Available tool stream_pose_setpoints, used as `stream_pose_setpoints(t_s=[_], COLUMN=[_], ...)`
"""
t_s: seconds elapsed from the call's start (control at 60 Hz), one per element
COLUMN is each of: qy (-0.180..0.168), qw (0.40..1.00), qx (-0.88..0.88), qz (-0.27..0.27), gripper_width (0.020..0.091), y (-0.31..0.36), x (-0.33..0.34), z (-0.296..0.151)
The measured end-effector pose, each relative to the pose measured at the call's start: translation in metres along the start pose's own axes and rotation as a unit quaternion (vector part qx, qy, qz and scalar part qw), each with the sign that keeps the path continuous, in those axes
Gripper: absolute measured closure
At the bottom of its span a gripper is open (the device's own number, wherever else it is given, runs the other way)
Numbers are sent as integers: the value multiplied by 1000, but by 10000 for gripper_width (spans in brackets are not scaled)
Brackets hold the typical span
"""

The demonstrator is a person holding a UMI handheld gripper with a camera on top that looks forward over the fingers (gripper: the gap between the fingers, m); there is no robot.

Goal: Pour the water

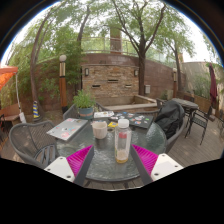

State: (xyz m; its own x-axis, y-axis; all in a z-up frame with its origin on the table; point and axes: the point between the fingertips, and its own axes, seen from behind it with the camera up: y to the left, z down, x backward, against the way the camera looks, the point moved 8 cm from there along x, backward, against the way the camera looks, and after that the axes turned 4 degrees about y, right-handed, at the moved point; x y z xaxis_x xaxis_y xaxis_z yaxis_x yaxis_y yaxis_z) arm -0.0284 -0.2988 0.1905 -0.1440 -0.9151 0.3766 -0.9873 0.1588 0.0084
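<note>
A clear plastic bottle (122, 140) with a red cap and a little amber liquid at its bottom stands upright on a round dark glass patio table (105, 168). Just behind and left of it stands a clear cup (99, 128) with a pale drink. My gripper (112, 160) is open: its two pink pads (80, 158) are spread wide near the table's near edge. The bottle stands a little ahead of them, between their lines, touching neither.
Metal mesh chairs (30, 140) surround the table, one dark chair (170, 120) at the right. A paper or tray (67, 128) lies on the table at the left. Beyond are a stone planter (120, 103), a brick wall and trees.
</note>
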Motion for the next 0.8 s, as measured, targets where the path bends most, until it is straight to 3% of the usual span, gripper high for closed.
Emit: stream_pose_setpoints(t_s=[0.2, 0.333, 0.367, 0.4, 0.55, 0.65, 0.717, 0.8], qy=[-6, -38, -46, -43, -65, -28, 3, 0], qw=[1000, 998, 998, 998, 997, 998, 1000, 1000], qx=[-18, -23, -18, -11, -9, -12, -16, 18], qz=[-14, -44, -48, -43, -30, -46, -20, 15], gripper_width=[278, 284, 373, 632, 647, 682, 683, 715], y=[-43, -43, -40, -42, -42, -44, -62, -82], x=[-141, -187, -193, -199, -205, -212, -216, -226], z=[30, 26, 24, 26, 24, 24, 7, -23])
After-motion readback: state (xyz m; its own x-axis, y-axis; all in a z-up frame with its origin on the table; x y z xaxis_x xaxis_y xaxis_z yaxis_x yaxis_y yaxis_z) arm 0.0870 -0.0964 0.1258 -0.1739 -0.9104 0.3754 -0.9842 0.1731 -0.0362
